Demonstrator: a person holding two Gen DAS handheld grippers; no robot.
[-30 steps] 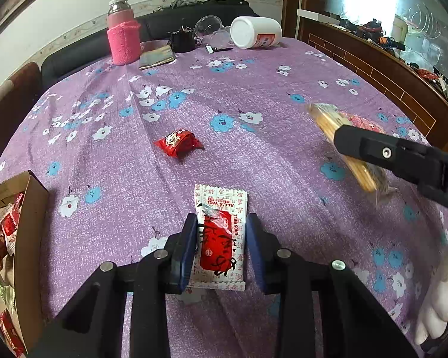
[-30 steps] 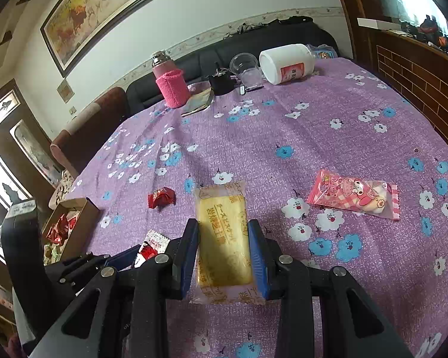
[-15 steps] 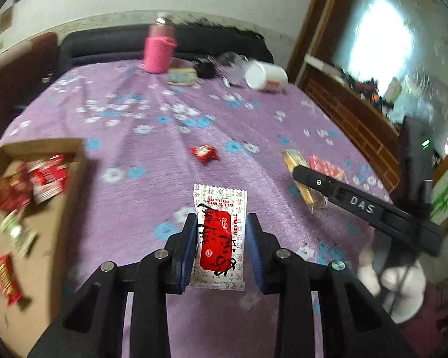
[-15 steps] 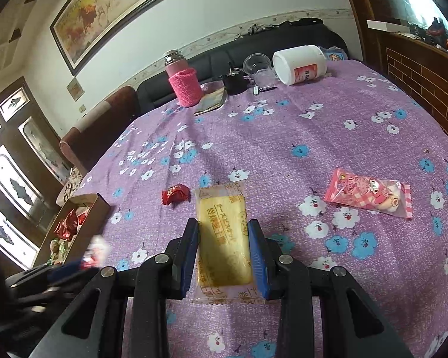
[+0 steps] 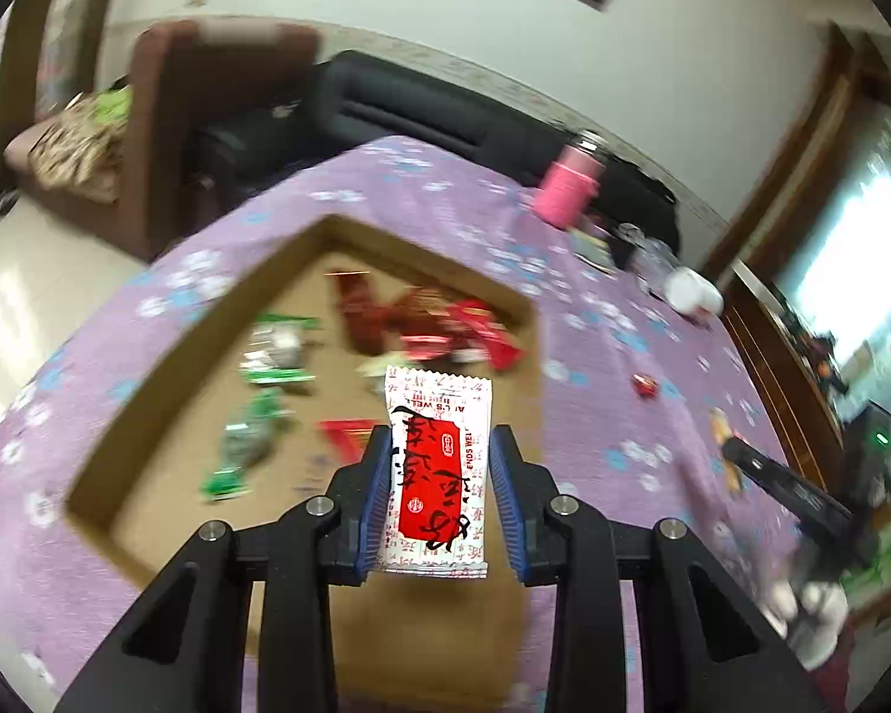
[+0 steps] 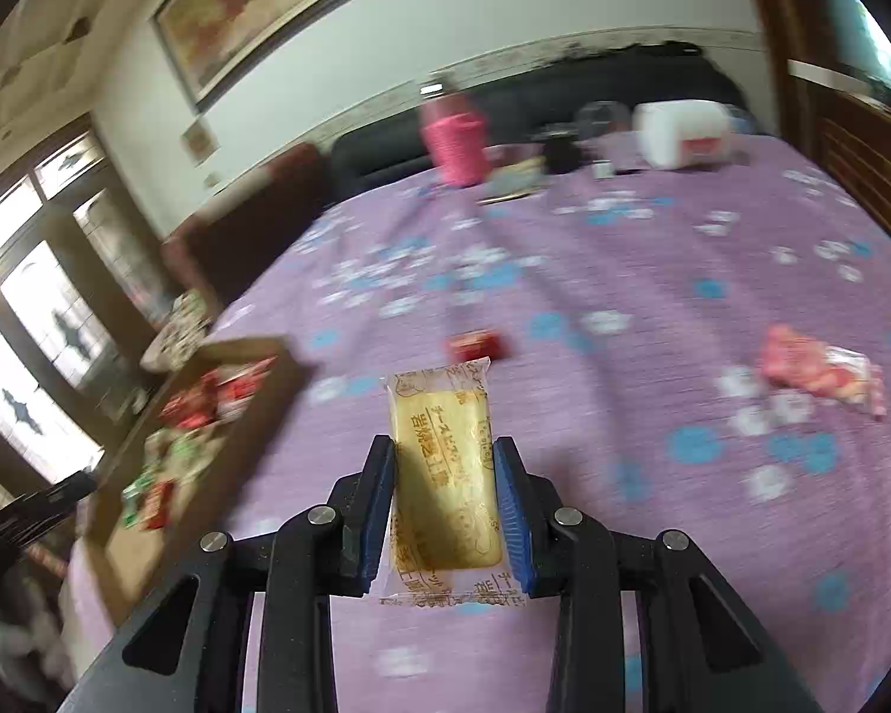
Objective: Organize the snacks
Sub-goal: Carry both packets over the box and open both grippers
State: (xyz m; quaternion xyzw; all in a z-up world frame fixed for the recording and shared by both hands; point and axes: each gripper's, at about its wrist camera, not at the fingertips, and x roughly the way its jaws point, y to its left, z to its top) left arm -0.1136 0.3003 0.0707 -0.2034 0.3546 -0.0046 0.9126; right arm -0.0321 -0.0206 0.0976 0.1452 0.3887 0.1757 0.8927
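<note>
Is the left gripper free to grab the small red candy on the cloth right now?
Probably not: the left gripper is shut on a red-and-white packet above the box, and the red candy lies off to its side.

My left wrist camera looks forward and down along its fingers, close above the cardboard box [image 5: 148,410] at the table's edge, with the sofa [image 5: 398,113] beyond. My right wrist camera looks forward and down across the purple tablecloth [image 6: 623,273] from further off. Both views share the box [image 6: 255,410], the pink bottle [image 5: 564,196] [image 6: 454,142] and the small red candy [image 5: 644,385] [image 6: 475,346].
</note>
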